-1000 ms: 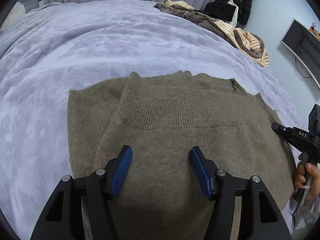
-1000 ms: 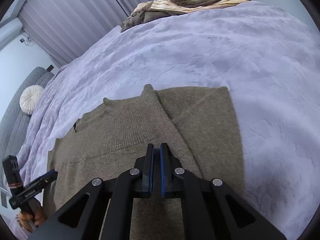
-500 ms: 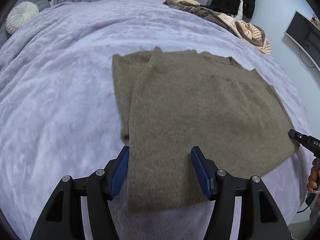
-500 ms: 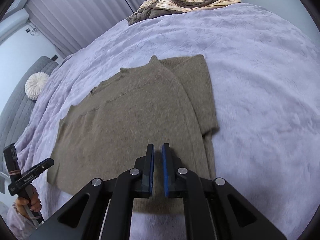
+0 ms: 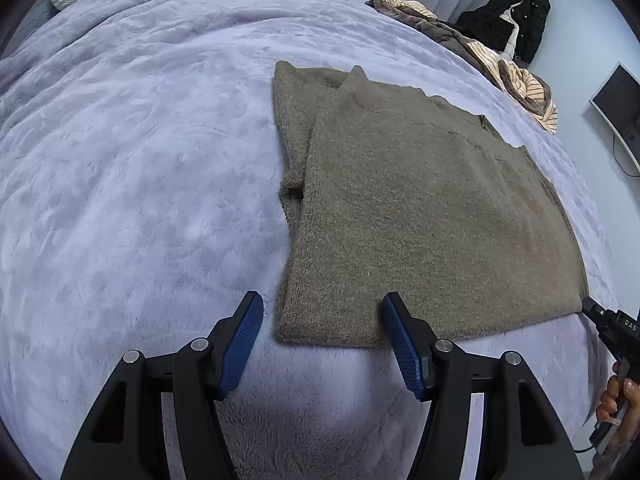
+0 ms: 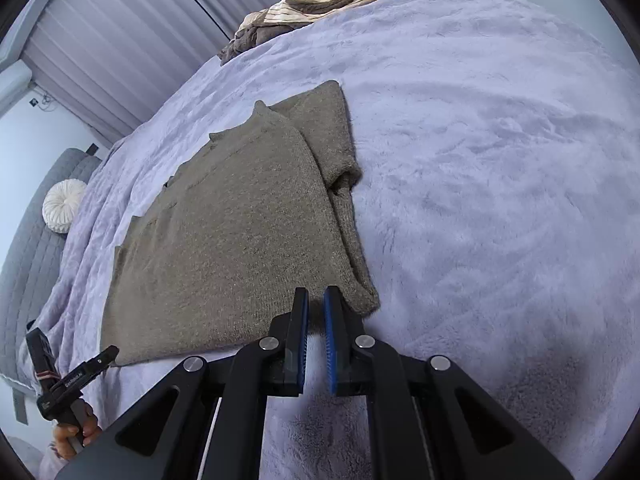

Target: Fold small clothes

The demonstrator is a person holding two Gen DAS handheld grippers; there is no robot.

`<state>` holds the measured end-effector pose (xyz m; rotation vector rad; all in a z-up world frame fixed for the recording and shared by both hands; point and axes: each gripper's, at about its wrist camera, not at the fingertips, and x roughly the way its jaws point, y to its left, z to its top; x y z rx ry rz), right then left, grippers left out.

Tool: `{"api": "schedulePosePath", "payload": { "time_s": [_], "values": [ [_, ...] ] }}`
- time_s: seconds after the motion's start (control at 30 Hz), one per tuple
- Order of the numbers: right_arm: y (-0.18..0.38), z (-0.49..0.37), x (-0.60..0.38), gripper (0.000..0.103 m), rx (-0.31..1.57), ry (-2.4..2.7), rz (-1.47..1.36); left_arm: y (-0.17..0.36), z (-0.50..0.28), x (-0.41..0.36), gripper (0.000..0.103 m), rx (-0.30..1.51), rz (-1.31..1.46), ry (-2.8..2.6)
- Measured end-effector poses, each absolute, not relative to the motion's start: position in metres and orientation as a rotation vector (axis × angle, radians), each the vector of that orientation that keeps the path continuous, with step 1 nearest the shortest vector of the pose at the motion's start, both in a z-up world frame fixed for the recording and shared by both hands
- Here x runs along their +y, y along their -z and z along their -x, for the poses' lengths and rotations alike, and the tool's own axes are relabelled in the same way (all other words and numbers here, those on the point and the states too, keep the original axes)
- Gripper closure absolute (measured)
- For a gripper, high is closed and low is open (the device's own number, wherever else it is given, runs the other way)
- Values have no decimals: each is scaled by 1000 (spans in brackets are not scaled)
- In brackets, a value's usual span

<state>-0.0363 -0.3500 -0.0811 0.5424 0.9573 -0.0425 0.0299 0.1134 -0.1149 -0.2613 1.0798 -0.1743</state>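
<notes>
An olive-brown knit sweater [image 5: 420, 208] lies flat on the lavender bed, with one sleeve folded in over its body. It also shows in the right wrist view [image 6: 232, 240]. My left gripper [image 5: 322, 322] is open and empty, hovering at the sweater's near left corner. My right gripper [image 6: 316, 312] is nearly shut with a thin gap and holds nothing, at the sweater's near right corner. The right gripper's tip [image 5: 608, 320] shows at the sweater's right corner in the left wrist view. The left gripper [image 6: 76, 376] shows at lower left in the right wrist view.
A fluffy lavender blanket [image 5: 140, 160] covers the bed. A pile of striped and brown clothes [image 5: 500, 64] lies at the far edge, also seen in the right wrist view [image 6: 320, 0]. A round white cushion [image 6: 64, 204] rests by the grey headboard. A monitor [image 5: 620, 108] hangs on the right wall.
Both grippers have drawn back from over the sweater to its near edge. The left gripper stayed open and the right stayed nearly shut. The sweater lies still.
</notes>
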Motion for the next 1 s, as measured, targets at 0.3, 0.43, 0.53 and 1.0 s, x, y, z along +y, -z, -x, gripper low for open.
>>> {"api": "schedulePosePath", "payload": {
  "time_s": [0.3,0.43,0.53,1.0],
  "values": [
    [84,55,-349,94,969,80,-576,111,-18,117,40,1084,277,147],
    [83,64,-350,94,964,73,-590,110,-14,120,40,1084,292,143],
    [80,72,-346,90,962,54,-591,110,-15,131,40,1090,383,153],
    [111,43,-365,51,851,7,-1049,131,-37,155,90,1122,831,221]
  ]
}}
